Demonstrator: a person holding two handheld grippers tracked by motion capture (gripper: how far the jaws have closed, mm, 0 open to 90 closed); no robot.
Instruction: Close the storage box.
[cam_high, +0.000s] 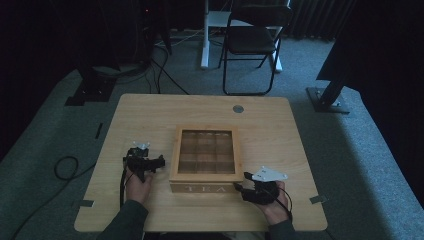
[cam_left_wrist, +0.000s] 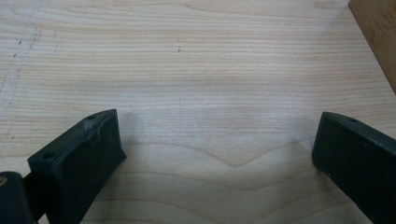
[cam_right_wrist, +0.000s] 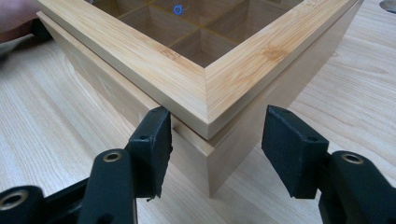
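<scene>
A square bamboo tea box with a glass-paned lid stands on the pale wooden counter, midway between its left and right edges and nearer the near edge, its front face lettered "TEA" turned toward the person. The lid is down, and through the pane the wooden dividers of the compartments show. The right tool sits at the box's near right corner; in the right gripper view its two black jaws straddle that corner of the box, one jaw just against the lid's edge, the other clear of the wood, so the tool is released, gripping nothing. The left tool rests just beside the box's left side, its jaws wide apart over bare counter, holding nothing.
</scene>
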